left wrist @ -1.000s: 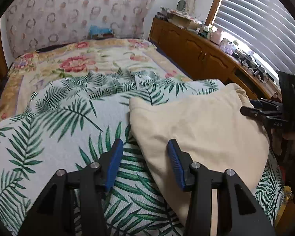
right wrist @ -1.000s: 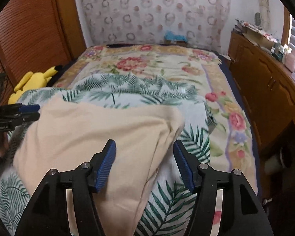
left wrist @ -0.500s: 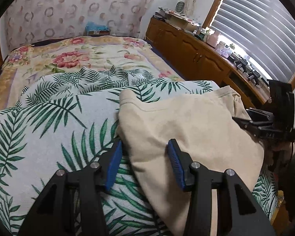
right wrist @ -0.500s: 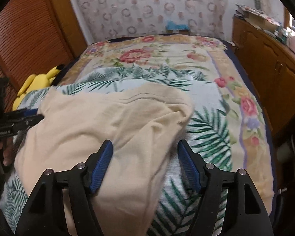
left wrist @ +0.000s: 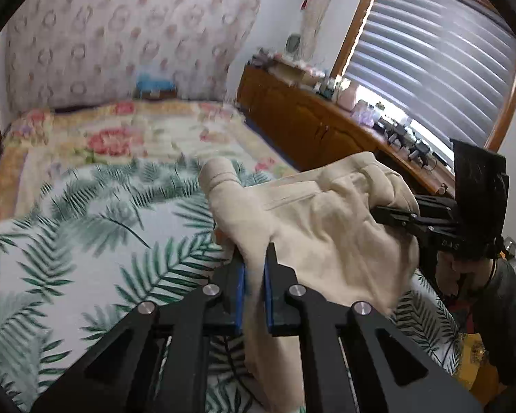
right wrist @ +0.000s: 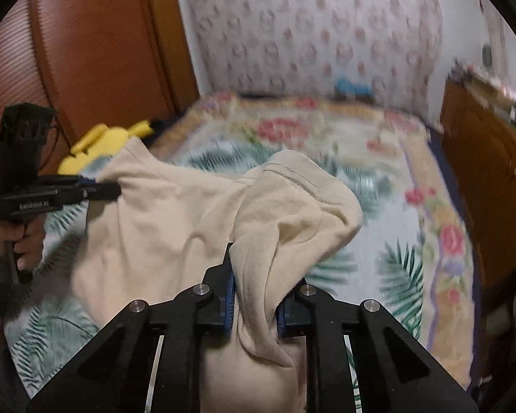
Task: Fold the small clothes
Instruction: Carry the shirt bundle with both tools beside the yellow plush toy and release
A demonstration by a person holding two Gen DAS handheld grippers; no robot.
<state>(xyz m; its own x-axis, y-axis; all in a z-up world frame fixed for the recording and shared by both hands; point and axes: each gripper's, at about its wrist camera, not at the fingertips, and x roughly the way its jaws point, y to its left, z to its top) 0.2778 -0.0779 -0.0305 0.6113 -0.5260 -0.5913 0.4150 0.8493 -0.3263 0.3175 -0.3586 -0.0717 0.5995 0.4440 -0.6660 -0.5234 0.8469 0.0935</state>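
Observation:
A cream-coloured small garment is held up between both grippers above the palm-leaf blanket on the bed. My left gripper is shut on its left edge; the cloth hangs down between the blue pads. My right gripper is shut on the other edge, with a fold of the garment bunched over the jaws. Each gripper shows in the other's view, the right one at the right, the left one at the left.
A floral quilt covers the far half of the bed. A wooden sideboard with clutter runs along the right under a blinds-covered window. A yellow plush toy lies at the bed's left edge by a wooden door.
Both grippers were open over the flat garment. They have closed on its two near edges and lifted it off the blanket, bunching the cloth.

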